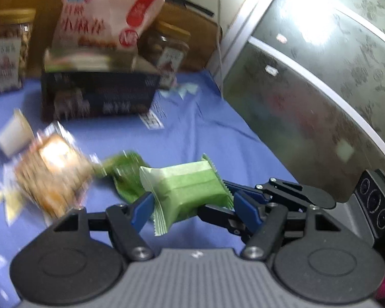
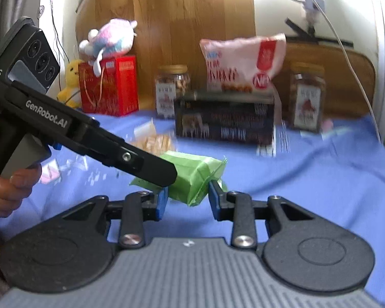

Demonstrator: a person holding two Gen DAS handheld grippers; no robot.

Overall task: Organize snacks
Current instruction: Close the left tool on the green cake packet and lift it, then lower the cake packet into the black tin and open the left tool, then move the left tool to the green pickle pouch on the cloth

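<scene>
- My left gripper holds a light green pack across its long sides, low in the middle of the left wrist view, lifted clear of the blue cloth.
- My right gripper has its blue pads at the same pack, low centre of the right wrist view; whether they press on it or only flank it I cannot tell. No earlier look at it, so I judge only this.
- The pack looks light and soft: a crinkly wrapper over a block-shaped cake. I judge it slippery at the crimped ends and easy to crush, so the flat sides of the block are the place to pinch, gently.
- A darker green pack lies on the cloth just left of it, beside a clear pack of brown biscuits.
- Upper left of the left wrist view: a dark box, open on top, with a pink bag standing in it.
- Two jars of nuts with gold lids flank the box; both are closed.
</scene>
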